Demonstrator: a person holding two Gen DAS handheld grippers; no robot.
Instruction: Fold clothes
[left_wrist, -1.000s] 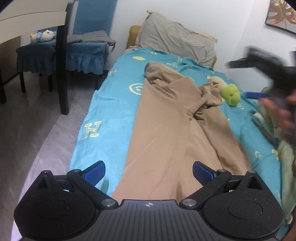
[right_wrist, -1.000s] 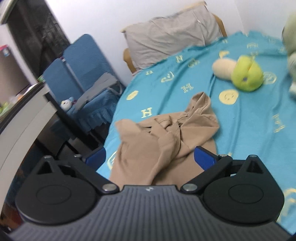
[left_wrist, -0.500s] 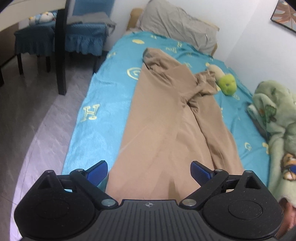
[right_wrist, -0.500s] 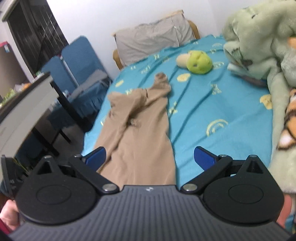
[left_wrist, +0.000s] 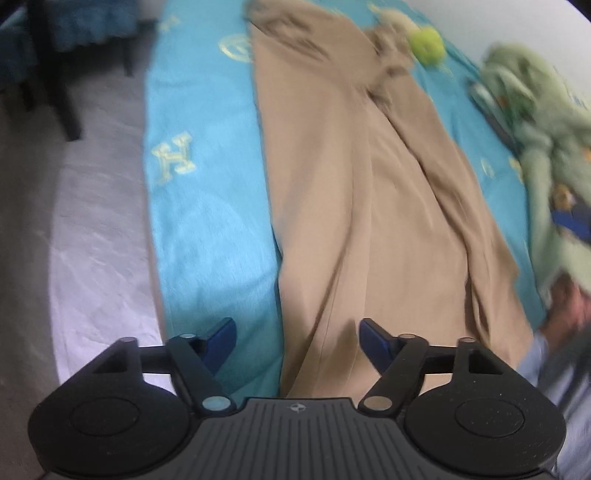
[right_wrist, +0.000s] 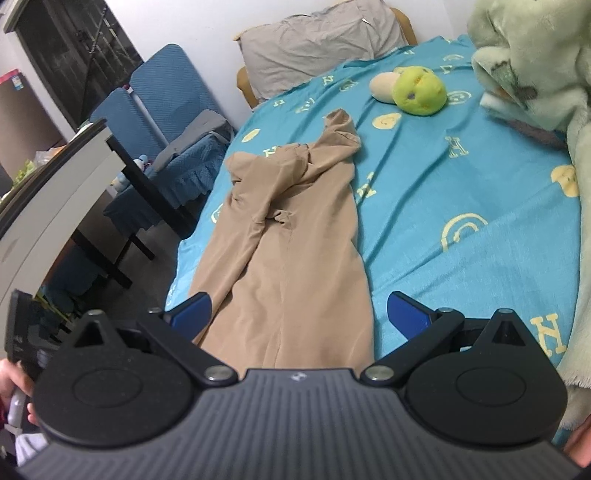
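A bed (right_wrist: 443, 206) in a turquoise sheet carries tan trousers (right_wrist: 291, 254) laid lengthwise near its left edge, waist bunched toward the pillow (right_wrist: 317, 48). A green blanket (right_wrist: 535, 66) is heaped along the right side, and a plush toy (right_wrist: 417, 90) sits on the sheet beyond the trousers. The left gripper (left_wrist: 297, 338) and right gripper (right_wrist: 299, 314) both hang spread wide and empty over the near trouser ends.

A turquoise sheet (right_wrist: 461, 177) with yellow letters covered the bed. A grey pillow (right_wrist: 317, 44) lay at its head, a green plush (right_wrist: 419, 90) near it, a pale green blanket (right_wrist: 535, 55) bunched alongside. Blue chairs (right_wrist: 162, 92) stood beside a table (right_wrist: 55, 177).
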